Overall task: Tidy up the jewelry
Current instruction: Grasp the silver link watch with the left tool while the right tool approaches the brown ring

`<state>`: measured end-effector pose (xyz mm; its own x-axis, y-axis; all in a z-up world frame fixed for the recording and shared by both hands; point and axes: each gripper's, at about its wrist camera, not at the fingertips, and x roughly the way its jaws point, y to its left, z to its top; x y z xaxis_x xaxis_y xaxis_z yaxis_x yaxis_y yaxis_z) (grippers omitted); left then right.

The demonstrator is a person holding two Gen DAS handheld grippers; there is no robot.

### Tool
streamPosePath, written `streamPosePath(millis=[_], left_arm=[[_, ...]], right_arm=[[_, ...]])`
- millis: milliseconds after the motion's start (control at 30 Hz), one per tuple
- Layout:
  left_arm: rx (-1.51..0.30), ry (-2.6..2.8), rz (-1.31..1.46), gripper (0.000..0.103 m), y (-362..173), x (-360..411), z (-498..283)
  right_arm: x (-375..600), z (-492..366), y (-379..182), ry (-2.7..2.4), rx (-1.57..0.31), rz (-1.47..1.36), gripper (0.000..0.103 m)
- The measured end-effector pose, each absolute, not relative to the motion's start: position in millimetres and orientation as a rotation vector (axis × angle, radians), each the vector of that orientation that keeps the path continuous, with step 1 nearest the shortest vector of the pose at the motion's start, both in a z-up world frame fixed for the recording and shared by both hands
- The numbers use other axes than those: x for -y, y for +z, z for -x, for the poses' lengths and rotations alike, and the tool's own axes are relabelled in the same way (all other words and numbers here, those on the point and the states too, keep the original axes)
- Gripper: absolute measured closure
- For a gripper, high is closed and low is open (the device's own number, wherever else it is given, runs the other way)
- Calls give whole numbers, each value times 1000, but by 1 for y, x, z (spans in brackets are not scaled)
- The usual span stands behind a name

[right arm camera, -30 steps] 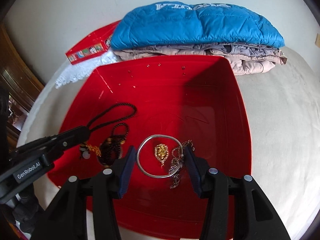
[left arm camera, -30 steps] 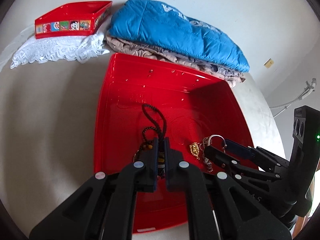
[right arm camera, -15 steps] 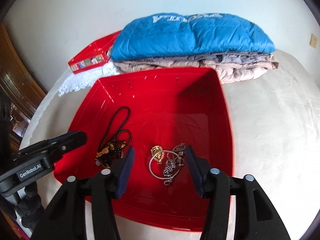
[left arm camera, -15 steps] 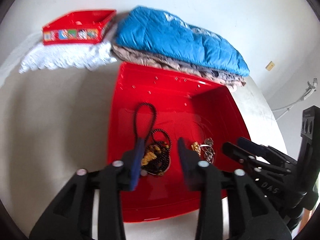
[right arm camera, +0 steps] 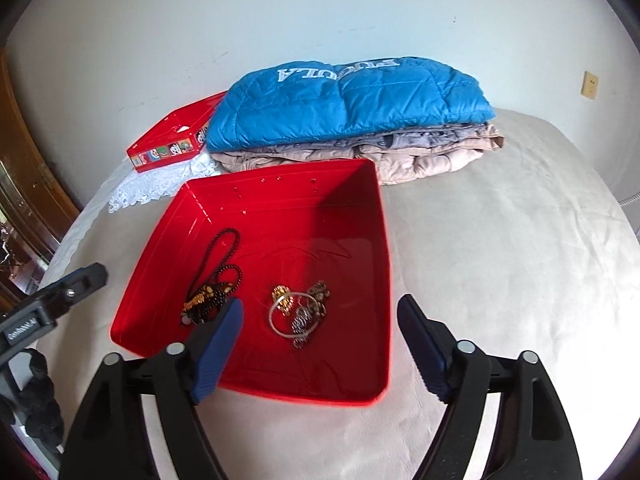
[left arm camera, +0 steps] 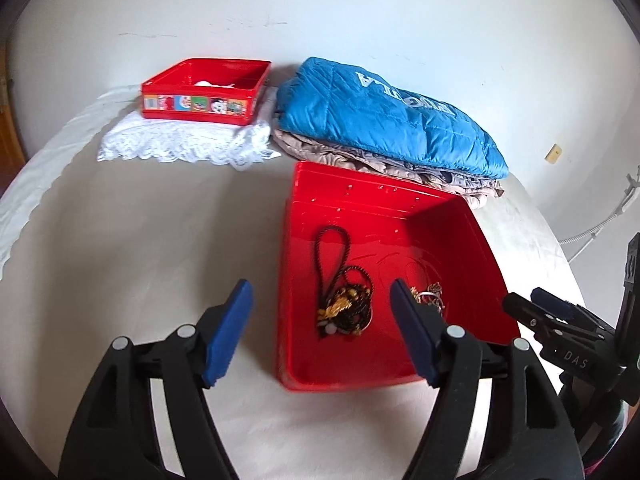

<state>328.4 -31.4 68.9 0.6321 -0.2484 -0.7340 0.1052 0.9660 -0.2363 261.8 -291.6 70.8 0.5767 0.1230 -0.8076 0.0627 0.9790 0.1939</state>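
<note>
Both claws were spread wide and holding nothing, with the jewelry sitting loose in the big red plastic tray [right arm camera: 360, 394] on the bed [right arm camera: 520, 280].

In the tray, the black cord necklace with dark beads and a gold charm [right arm camera: 212, 296] lay bunched toward the left, and just beside it was a tangle of a silver bangle, gold pendant and chain [right arm camera: 298, 312]. The left claw [left arm camera: 320, 328] hung above the tray's near left corner, one finger over the bedsheet; the right claw [right arm camera: 320, 344] hung over the near edge. Behind the tray sat a folded blue quilted jacket [right arm camera: 348, 100], its upside-down lettering too blurry to read for sure, on top of beige folded clothes [right arm camera: 420, 152]. A small red tin with cartoon stickers [left arm camera: 200, 92] rested on white lace cloth [left arm camera: 184, 140]. The right tool read "DAS".
</note>
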Motion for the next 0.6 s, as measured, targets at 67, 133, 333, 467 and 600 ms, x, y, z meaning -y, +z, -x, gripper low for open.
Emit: streamPosePath(millis=[67,133,333,467,600], left_arm=[[-856,-194,181,24,73,27,-319],[-848,-186,171,21,75,25,-308],[-846,-183,122,13,74,23,-278],[-865,-176,88,12,65,18,-259],[-888,-165,56,12,54,10,-237]], right_arm=[[292,-255,73,34,-956,-206,17],[291,-249,74,34,-955,-204,12],[283,-225,80,30,-951,-180,4],[276,-206,80,14,-965,-147,4],[267,-182,75,28,-979,-130,4]])
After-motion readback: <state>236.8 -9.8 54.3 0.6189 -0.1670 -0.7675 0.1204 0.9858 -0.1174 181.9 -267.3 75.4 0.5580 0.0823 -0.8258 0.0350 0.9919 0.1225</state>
